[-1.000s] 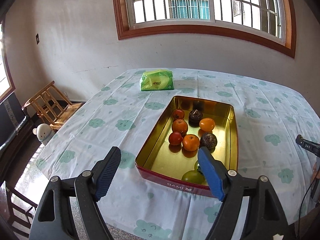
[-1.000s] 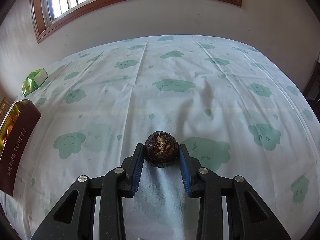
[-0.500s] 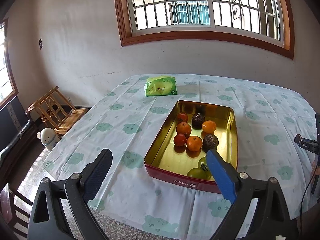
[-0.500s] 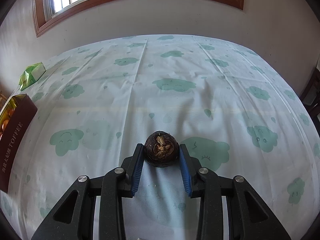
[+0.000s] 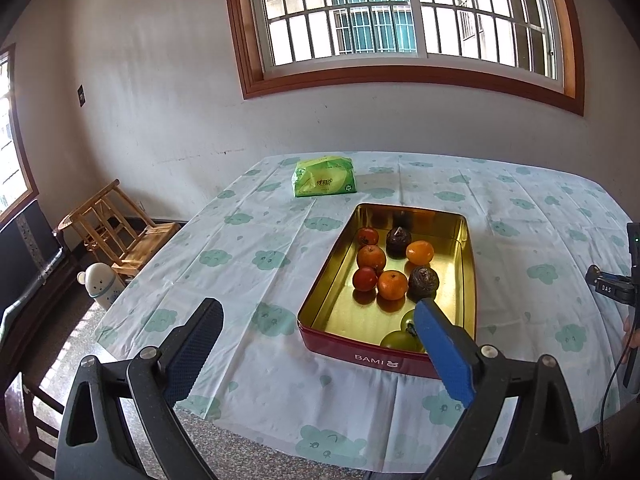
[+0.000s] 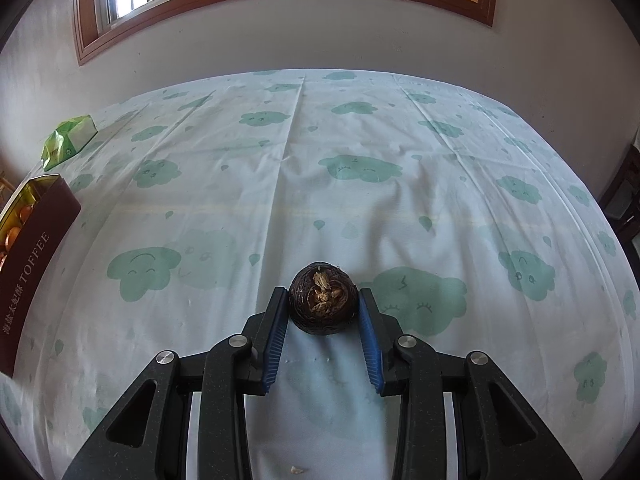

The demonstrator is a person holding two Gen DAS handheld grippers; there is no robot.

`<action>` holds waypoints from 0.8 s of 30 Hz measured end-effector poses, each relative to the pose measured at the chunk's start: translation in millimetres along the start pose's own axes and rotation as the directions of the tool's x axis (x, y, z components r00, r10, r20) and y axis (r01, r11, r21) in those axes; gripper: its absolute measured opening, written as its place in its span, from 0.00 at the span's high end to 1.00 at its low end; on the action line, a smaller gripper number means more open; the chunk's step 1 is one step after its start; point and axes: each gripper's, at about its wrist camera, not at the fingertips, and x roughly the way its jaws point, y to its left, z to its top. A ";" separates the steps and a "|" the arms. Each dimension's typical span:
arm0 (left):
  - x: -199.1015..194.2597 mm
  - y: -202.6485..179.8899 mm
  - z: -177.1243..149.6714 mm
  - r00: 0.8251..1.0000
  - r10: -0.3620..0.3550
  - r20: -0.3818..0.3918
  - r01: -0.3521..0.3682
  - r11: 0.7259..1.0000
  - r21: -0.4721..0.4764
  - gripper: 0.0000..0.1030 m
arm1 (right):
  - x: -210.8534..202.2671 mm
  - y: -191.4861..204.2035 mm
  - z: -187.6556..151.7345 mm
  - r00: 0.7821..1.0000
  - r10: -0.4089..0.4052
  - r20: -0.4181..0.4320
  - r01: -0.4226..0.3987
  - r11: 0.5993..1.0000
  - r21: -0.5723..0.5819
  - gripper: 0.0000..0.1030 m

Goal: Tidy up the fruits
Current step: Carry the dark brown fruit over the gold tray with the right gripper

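Dark brown fruit (image 6: 323, 298): clamped between the right gripper (image 6: 323, 312) fingertips, above the tablecloth (image 6: 360, 200). Left gripper (image 5: 316, 344): spread wide, empty, tin (image 5: 470, 272) of fruits just ahead.

— What's the room like?
— Plain whitish walls (image 5: 168, 92), scuffed in places, with a wide barred window (image 5: 400, 20) in a reddish-brown wooden frame letting in bright daylight. A second window (image 5: 10, 136) sits at the far left edge.
— Furniture?
— A big table under a pale cloth printed with green clouds (image 5: 272, 260), and a small wooden chair (image 5: 120, 236) on the floor beside it, by the wall. Near the chair stands a little white bear-shaped container (image 5: 100, 284).
— The floor?
— Speckled and glossy (image 5: 68, 344), catching the window light
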 end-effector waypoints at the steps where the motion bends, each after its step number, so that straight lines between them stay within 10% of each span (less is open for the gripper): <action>1: 0.1 0.3 -0.2 1.000 0.002 -0.001 -0.002 1.000 0.001 0.07 | -4.5 5.6 -1.3 1.000 0.019 0.006 -0.019 1.000 0.002 0.65; 15: 8.6 8.4 -5.5 0.999 0.004 -0.037 -0.005 1.000 -0.005 0.07 | -95.4 180.6 -8.2 0.924 0.380 0.047 -0.358 0.901 -0.246 0.65; 24: 14.1 13.5 -5.7 0.999 0.007 -0.050 -0.007 1.000 -0.010 0.07 | -115.5 255.0 -9.2 0.881 0.473 0.012 -0.439 0.826 -0.355 0.65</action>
